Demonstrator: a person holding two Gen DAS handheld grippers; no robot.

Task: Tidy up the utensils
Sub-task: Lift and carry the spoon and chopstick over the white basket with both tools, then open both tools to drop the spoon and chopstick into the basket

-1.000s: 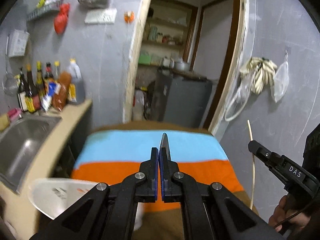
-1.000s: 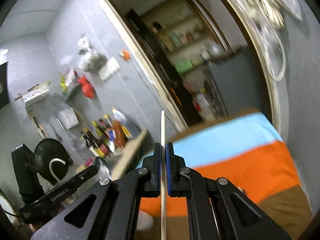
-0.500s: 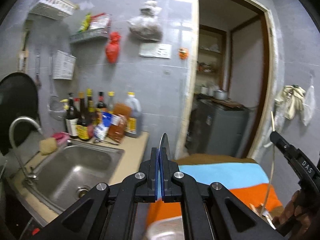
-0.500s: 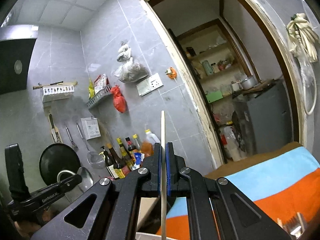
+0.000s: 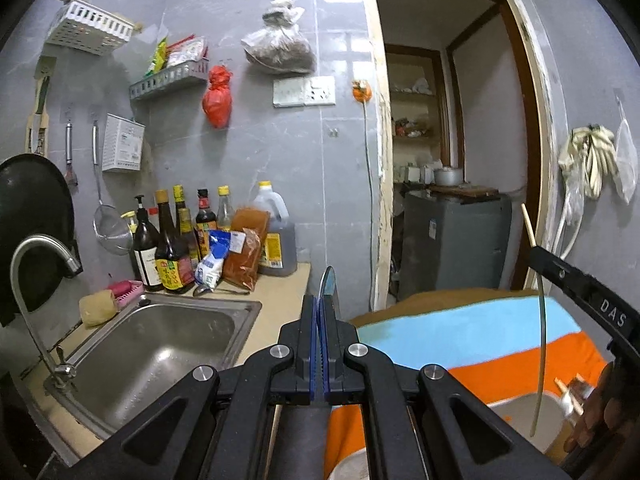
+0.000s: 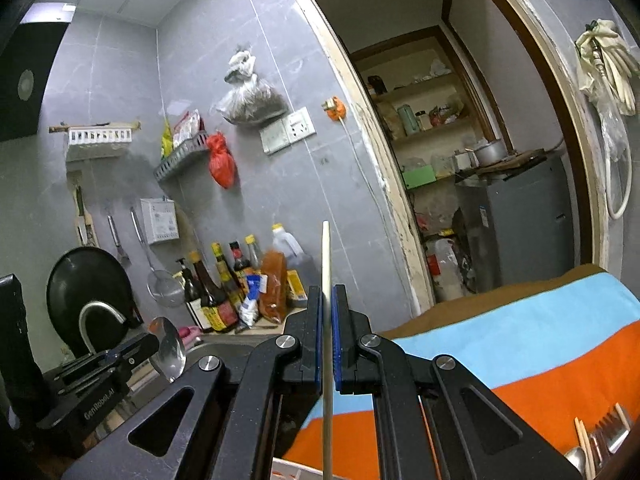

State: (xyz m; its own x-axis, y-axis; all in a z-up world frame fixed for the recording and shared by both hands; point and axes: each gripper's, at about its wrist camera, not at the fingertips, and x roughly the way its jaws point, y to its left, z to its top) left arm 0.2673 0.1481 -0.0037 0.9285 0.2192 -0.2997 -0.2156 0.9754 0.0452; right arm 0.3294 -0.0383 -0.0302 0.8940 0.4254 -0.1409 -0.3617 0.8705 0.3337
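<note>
My left gripper (image 5: 319, 304) is shut on a metal spoon (image 5: 329, 285), seen edge-on; its bowl shows in the right wrist view (image 6: 168, 347). My right gripper (image 6: 328, 298) is shut on a pale wooden chopstick (image 6: 326, 276) that stands upright; it also shows in the left wrist view (image 5: 538, 320). Both are held up in the air near the striped cloth (image 6: 520, 340). A fork, a spoon and chopsticks (image 6: 600, 440) lie at the cloth's lower right.
A steel sink (image 5: 160, 344) with a curved tap (image 5: 32, 264) is at the left. Sauce bottles and packets (image 5: 208, 240) stand on the counter behind it. A doorway (image 5: 452, 160) opens to a grey fridge (image 5: 452, 240).
Both grippers have risen and tilted up, so the views swung from the striped cloth to the wall, sink and bottles. Each still holds its utensil.
</note>
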